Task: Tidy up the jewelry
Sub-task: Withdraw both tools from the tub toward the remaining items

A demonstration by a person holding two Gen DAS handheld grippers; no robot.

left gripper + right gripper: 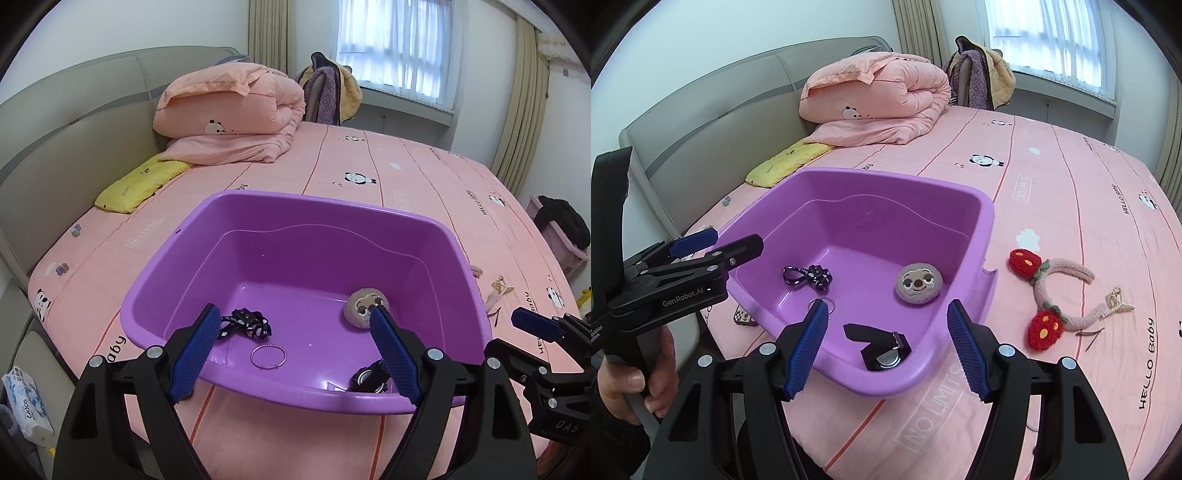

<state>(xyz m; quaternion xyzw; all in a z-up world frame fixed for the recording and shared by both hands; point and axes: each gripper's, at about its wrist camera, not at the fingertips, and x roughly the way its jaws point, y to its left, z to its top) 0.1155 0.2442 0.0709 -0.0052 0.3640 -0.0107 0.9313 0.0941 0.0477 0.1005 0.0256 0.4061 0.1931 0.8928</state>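
Both my tools hung spread and empty over the near rim of the purple tub (982, 236): the left tool (295, 354) and the right tool (886, 347). The tub already held the ring (268, 356), the lanyard (809, 277) and the sloth badge (918, 286). Still out on the bed (1071, 177) lay the strawberry headband (1071, 295), a hair claw (1115, 301) and a thin hairpin (1089, 336). I judged the hairpin riskiest: flat against soft sheet, my pads could slip past it or pinch fabric. The headband, gripped off-centre, might swing and catch the rim.
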